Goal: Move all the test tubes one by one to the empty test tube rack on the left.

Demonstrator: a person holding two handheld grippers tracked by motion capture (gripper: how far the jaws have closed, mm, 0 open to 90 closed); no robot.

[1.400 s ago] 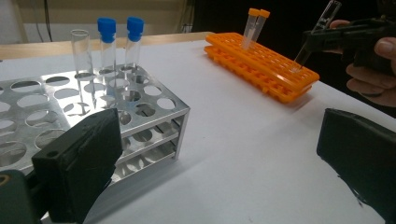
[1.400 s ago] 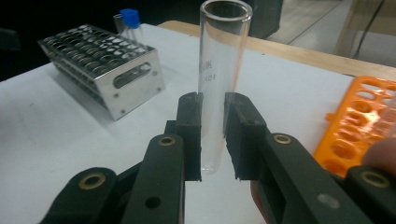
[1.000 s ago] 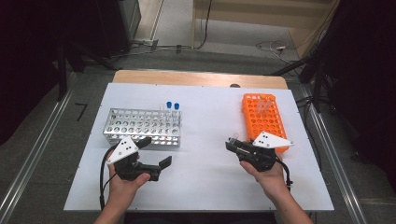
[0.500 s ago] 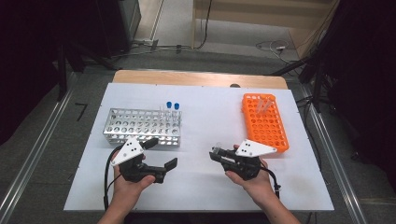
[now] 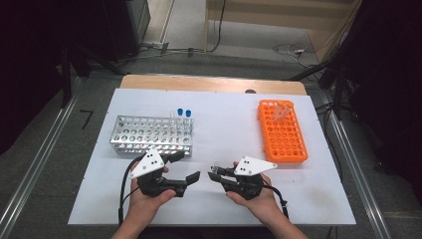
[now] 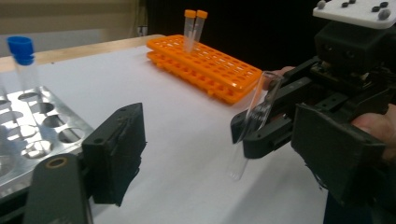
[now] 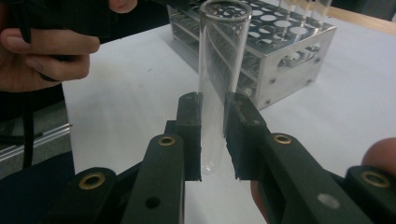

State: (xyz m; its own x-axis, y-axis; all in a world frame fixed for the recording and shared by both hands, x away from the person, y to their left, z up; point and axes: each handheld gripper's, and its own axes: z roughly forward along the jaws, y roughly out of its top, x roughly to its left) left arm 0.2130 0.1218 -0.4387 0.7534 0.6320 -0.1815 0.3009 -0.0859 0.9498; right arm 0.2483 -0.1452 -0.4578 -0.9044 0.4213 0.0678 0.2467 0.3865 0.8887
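Your right gripper (image 5: 217, 173) clamps an uncapped clear test tube (image 7: 218, 88) near its rounded bottom, holding it upright above the white desk (image 5: 224, 129), between the metal rack (image 5: 152, 135) and the orange rack (image 5: 281, 132). Your left gripper (image 5: 186, 167) faces it from just beside; its jaws have just been closing partway, and nothing sits between them yet.

The risks lie in the handover. The pads (image 7: 189, 135) hold the tube low, so most of its length stands free above them. If your left gripper bumps the tube before gripping, it could tilt or slide out. The glass is smooth and fragile: pinch too hard and it may crack; let go with the right too soon and it could drop and roll. Two blue-capped tubes (image 5: 183, 113) stand in the metal rack, well clear.
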